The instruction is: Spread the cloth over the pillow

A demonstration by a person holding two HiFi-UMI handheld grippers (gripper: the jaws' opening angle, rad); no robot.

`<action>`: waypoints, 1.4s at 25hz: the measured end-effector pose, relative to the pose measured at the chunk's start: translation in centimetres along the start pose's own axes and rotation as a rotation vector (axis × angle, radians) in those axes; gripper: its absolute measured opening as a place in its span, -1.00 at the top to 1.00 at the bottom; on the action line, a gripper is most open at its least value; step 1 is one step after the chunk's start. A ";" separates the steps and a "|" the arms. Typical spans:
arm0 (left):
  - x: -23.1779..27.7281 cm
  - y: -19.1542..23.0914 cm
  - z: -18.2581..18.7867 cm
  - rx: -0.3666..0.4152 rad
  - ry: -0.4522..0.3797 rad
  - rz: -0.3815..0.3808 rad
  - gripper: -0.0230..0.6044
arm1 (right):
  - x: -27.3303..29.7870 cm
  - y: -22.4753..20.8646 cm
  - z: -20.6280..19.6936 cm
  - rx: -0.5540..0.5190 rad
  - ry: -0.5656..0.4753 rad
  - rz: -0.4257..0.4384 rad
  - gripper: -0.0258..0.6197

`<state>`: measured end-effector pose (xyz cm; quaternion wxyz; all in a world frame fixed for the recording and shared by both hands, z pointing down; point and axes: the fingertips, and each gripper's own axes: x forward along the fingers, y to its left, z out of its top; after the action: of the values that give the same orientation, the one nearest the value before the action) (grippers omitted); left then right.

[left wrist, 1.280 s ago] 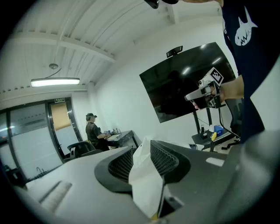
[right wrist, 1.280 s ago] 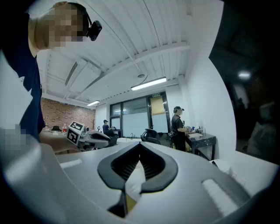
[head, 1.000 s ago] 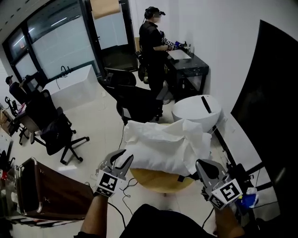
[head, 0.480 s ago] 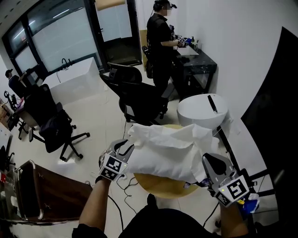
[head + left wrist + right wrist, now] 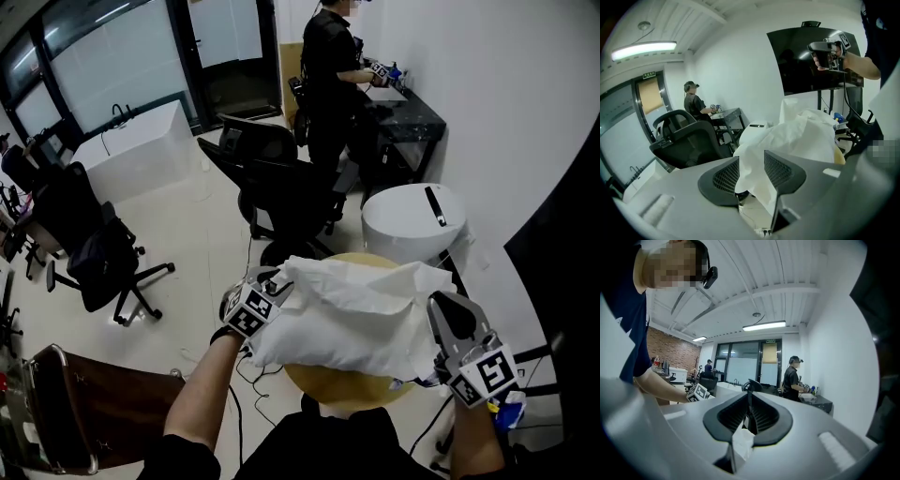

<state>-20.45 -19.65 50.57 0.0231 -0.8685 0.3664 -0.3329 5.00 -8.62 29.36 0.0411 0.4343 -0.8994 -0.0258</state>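
Forearm outstretched, the left gripper (image 5: 277,284) had just opened wide around the cloth's (image 5: 361,314) nine-o'clock edge. The right gripper (image 5: 442,309), jaws easing slightly, pinched its four-o'clock corner. The pillow lay hidden underneath.

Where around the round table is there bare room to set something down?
The table's near rim shows bare wood; the cloth and pillow cover nearly all else. The pale floor left of it, up to the office chair, is open.

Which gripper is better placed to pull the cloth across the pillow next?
Right. The right gripper is nearly closed on a cloth edge, though its jaws have just been opening. On the left gripper the jaws have just been opening wide, cloth loose between them, so it likely must regrip.
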 end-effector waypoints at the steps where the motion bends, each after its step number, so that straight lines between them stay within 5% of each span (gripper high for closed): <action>1: 0.8 0.1 -0.7 0.001 0.023 -0.013 0.41 | 0.5 -0.1 0.1 -0.002 0.001 0.000 0.82; 7: 4.3 0.3 -4.6 0.057 0.168 -0.047 0.37 | 3.2 -0.6 0.8 -0.016 0.003 0.025 0.82; 11: 5.5 0.3 -5.5 0.075 0.195 -0.042 0.40 | 5.1 -0.5 0.9 -0.035 0.010 0.079 0.82; 15: 5.0 -0.2 -4.9 0.123 0.191 -0.023 0.92 | 6.9 -0.5 0.6 -0.043 0.024 0.126 0.82; 19: 2.4 -0.9 -3.5 0.155 0.165 0.002 0.93 | 8.8 -0.8 0.4 -0.069 0.037 0.181 0.82; 24: -3.3 -2.5 -3.4 0.130 0.150 -0.037 0.93 | 12.0 0.6 0.4 -0.117 0.054 0.331 0.81; 30: -8.2 -7.3 -7.5 0.170 0.254 -0.135 0.93 | 17.0 3.7 -1.6 -0.188 0.148 0.527 0.72; 35: -10.7 -11.4 -10.8 0.081 0.287 -0.191 0.93 | 22.2 6.5 -5.9 -0.228 0.279 0.697 0.63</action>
<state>-25.28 -2.17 56.15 -0.0261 -0.8414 0.2680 -0.4686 -13.27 -22.01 36.90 0.2171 0.0946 -0.9702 -0.0508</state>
